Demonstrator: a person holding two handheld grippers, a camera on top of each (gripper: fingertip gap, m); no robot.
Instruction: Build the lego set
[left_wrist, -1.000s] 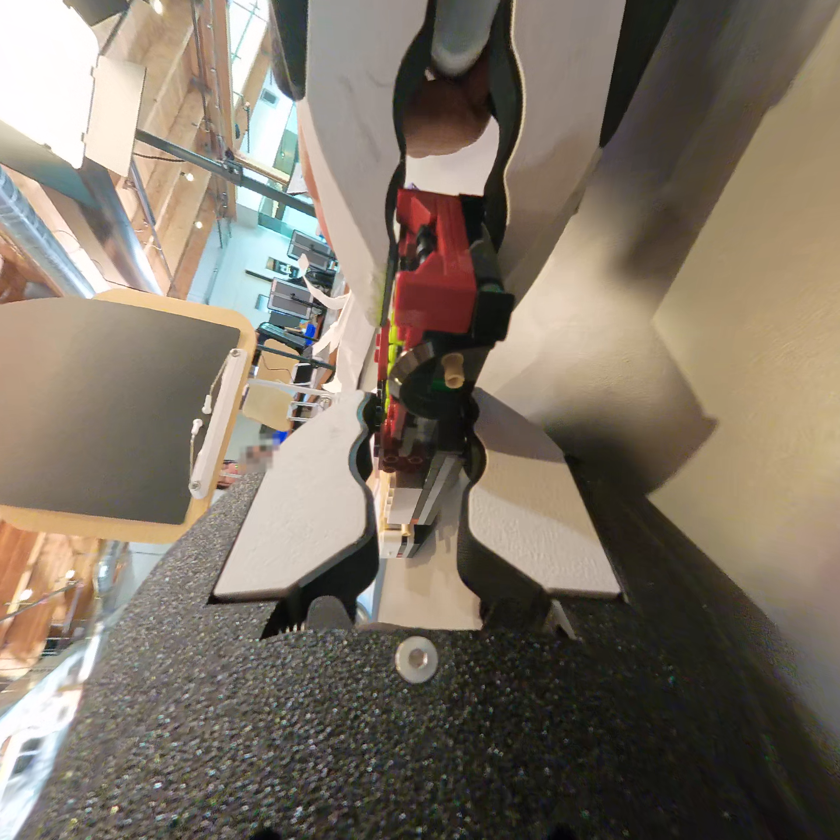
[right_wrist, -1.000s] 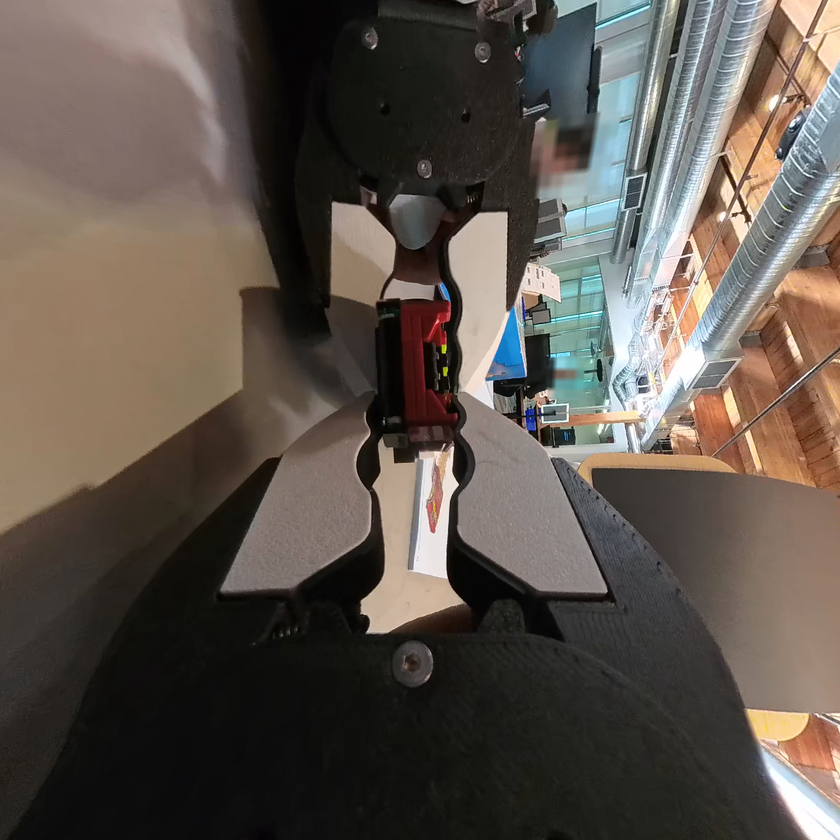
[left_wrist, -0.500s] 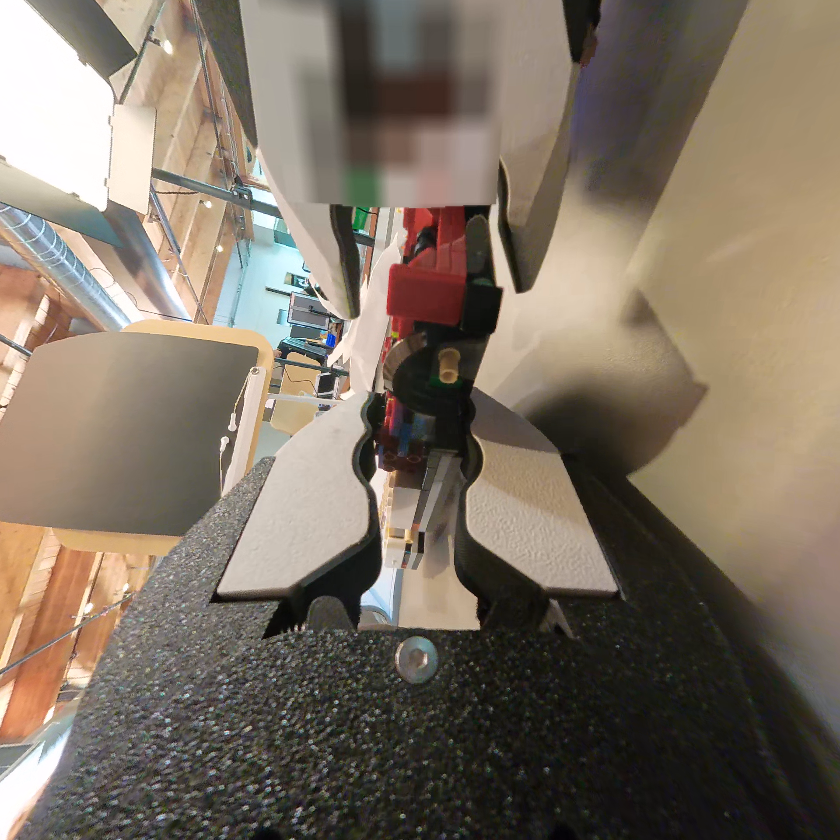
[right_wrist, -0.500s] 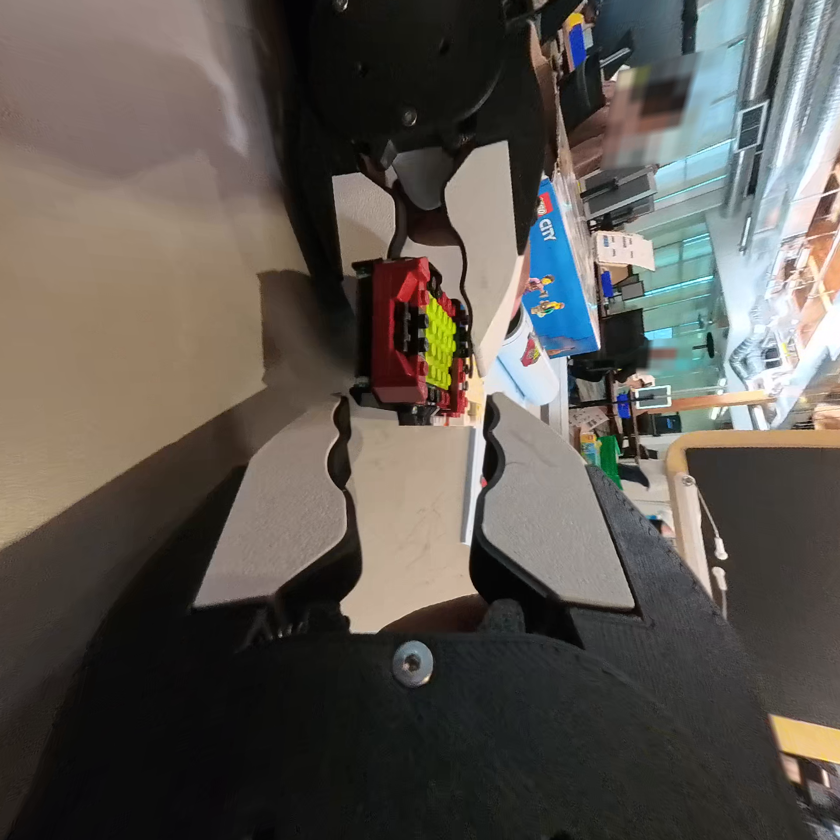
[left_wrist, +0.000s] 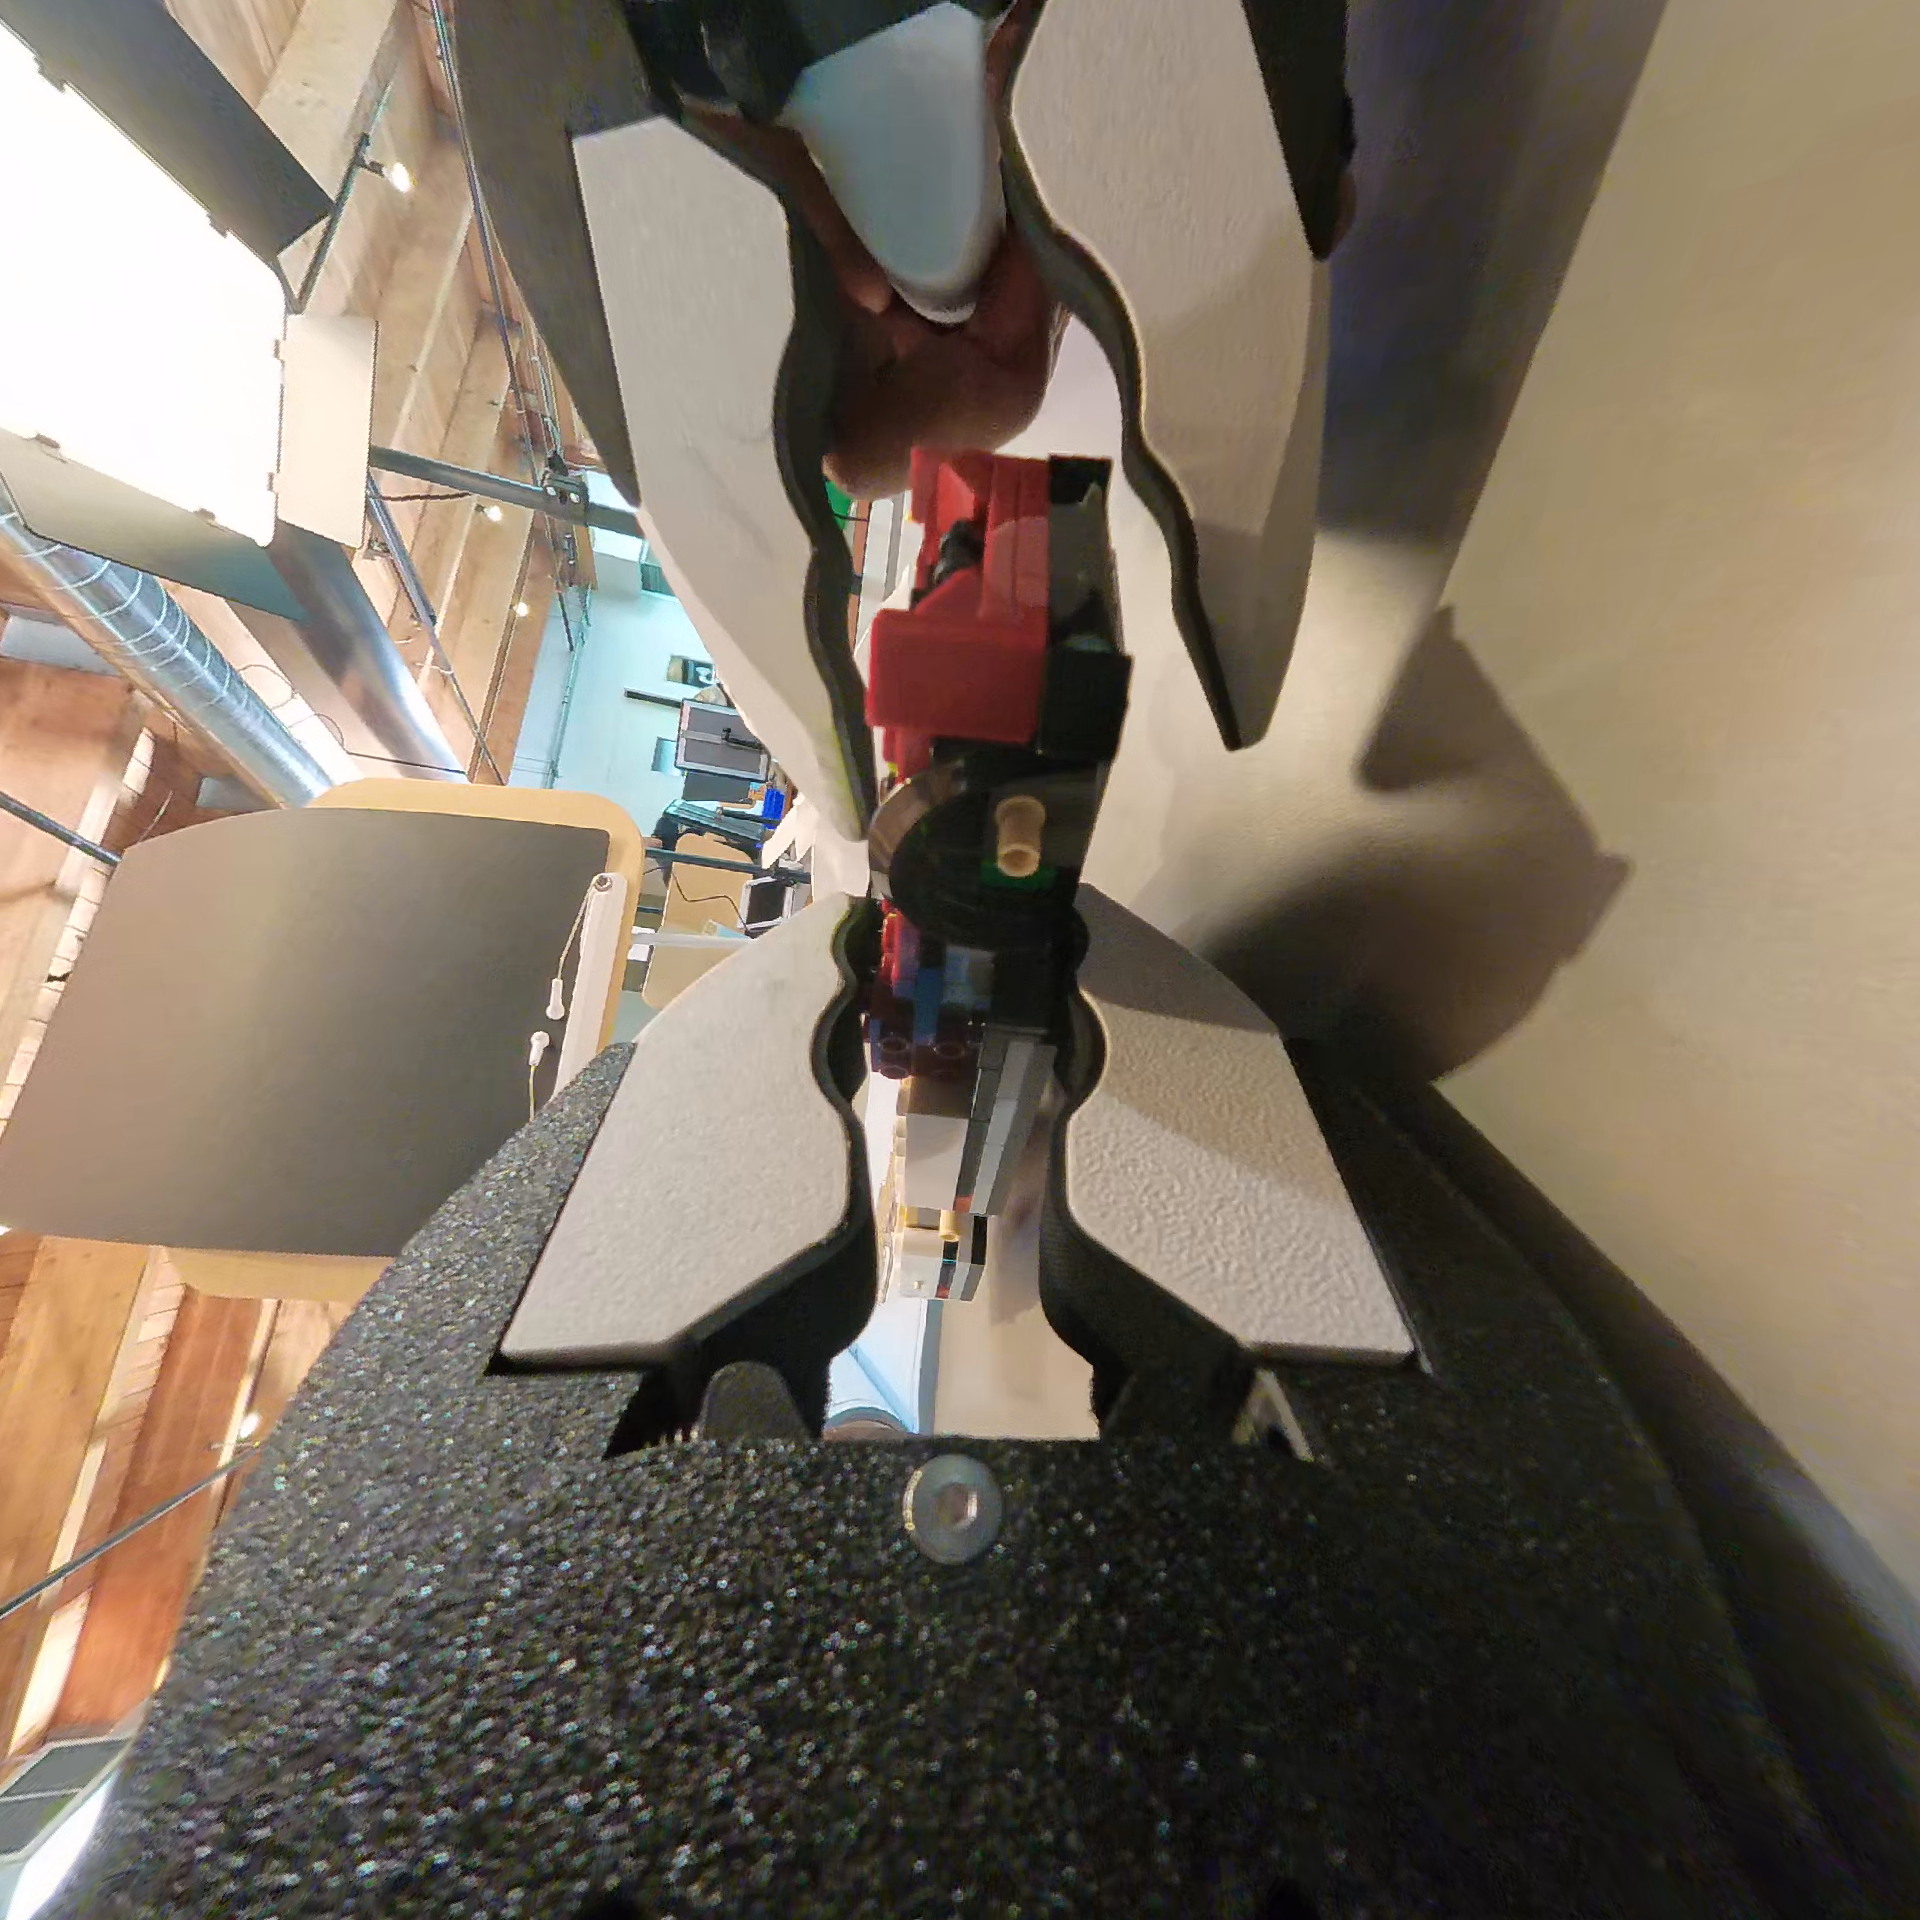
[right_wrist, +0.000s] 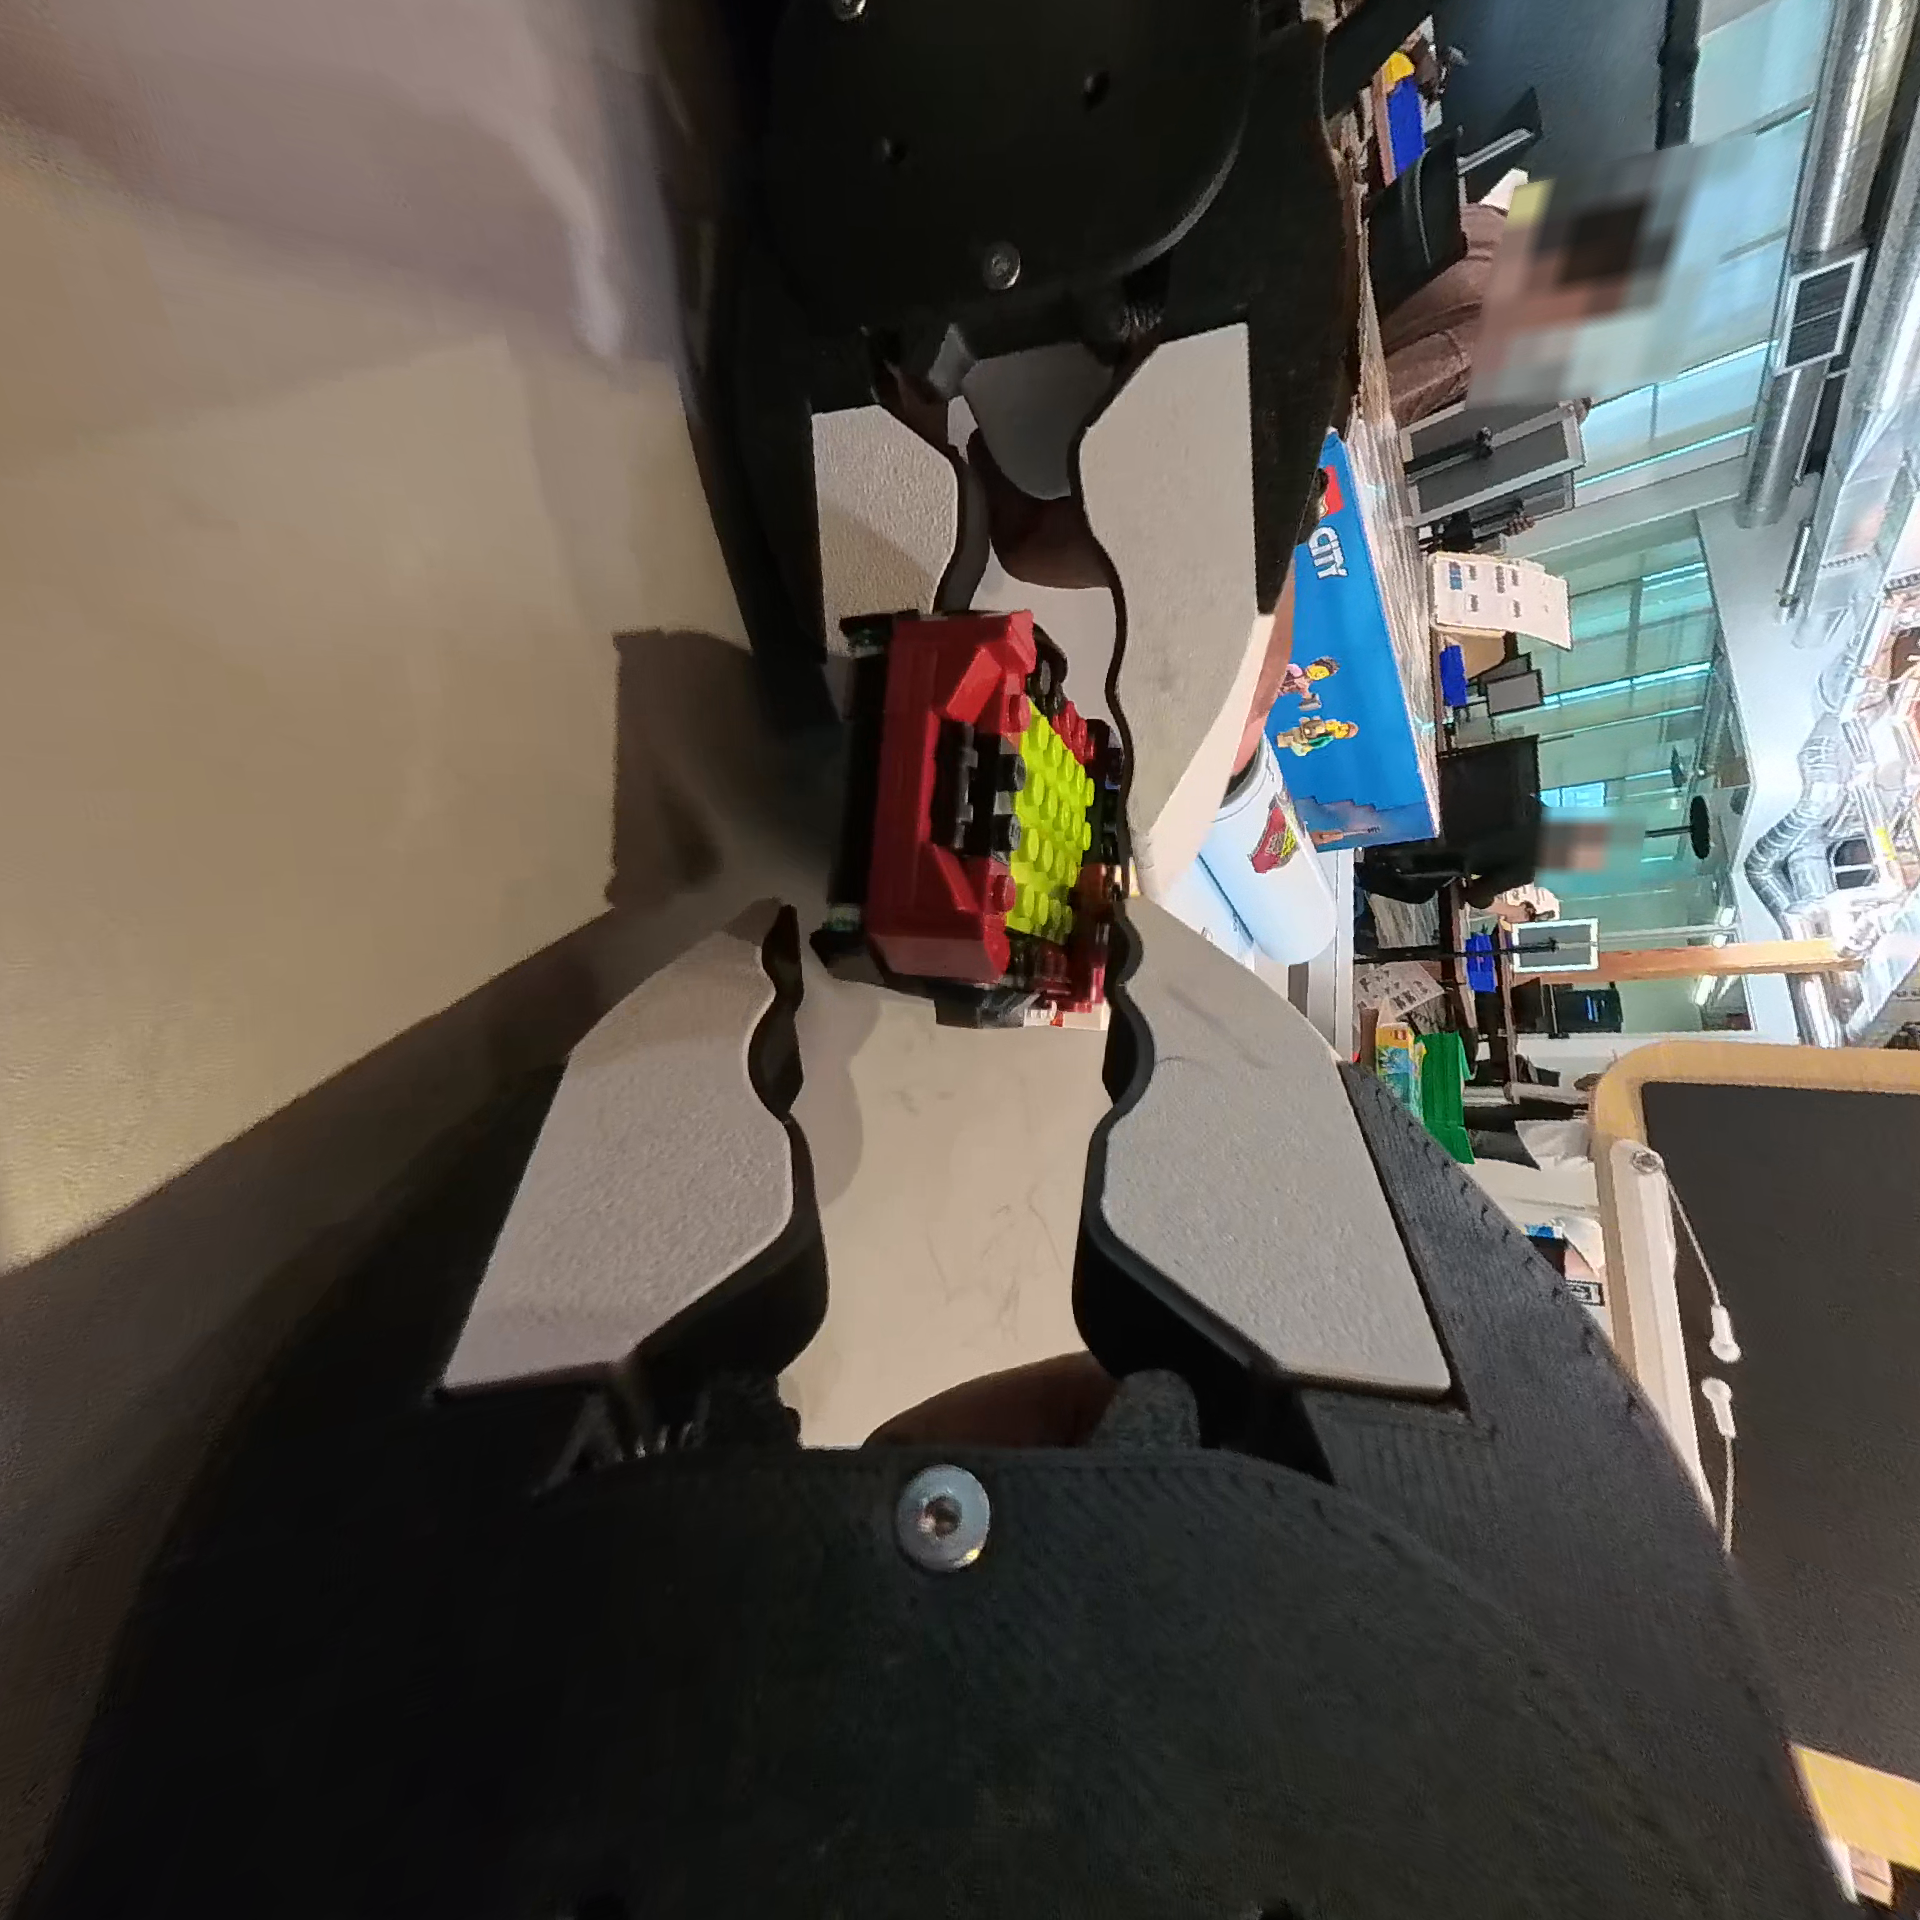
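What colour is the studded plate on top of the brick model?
Lime green, framed by red bricks; clearest in the right wrist view.

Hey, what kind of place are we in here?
Probably an open-plan workshop or office: exposed ducts and timber ceiling, desks with monitors in the background, and a blue toy brick box on the table.

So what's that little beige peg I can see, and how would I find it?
Start at the toy brick model gripped by the near claw in the left wrist view. Just beyond the claw's tips is a black round part; the beige peg sticks out beside it, the only pale stub among red and black bricks.
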